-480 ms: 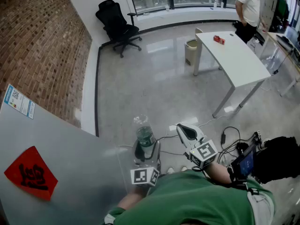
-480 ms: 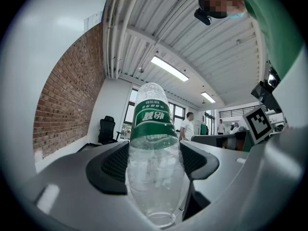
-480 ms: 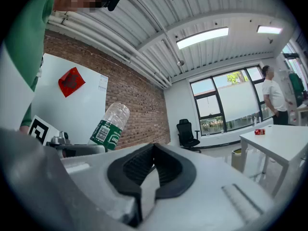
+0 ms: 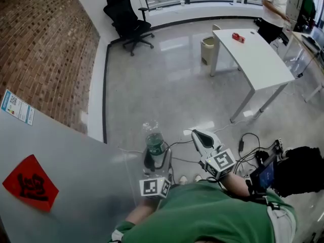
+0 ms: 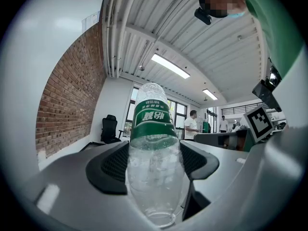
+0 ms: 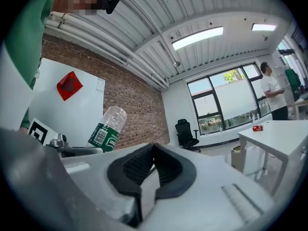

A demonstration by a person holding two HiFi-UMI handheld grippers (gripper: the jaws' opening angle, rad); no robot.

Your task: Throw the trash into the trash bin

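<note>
Head view looks down on a person in a green top with a gripper in each hand, both held out over a shiny grey floor. The left gripper (image 4: 153,158) has the plastic bottle (image 4: 153,138) pinched between its jaws. It's a clear bottle with a green label, and it sticks out ahead of the gripper.

In the left gripper view the bottle (image 5: 154,162) fills the gap, with a dark pad (image 5: 108,170) pressed on either side. The neck end points back at the camera and the label reads upside down.

The right gripper (image 4: 199,137) sits just to the right of it, holding nothing. In the right gripper view its jaws (image 6: 153,165) are pressed together, and the bottle (image 6: 107,126) shows off to the left.

The trash bin (image 4: 207,49) is well away across the floor (small and beige), standing just beside a leg of the white table (image 4: 253,59). A little red thing (image 4: 237,37) lies on that table, and a person in a white shirt (image 4: 273,4) stands at its far end. A black office chair (image 4: 126,19) is parked near the brick wall (image 4: 45,49).
</note>
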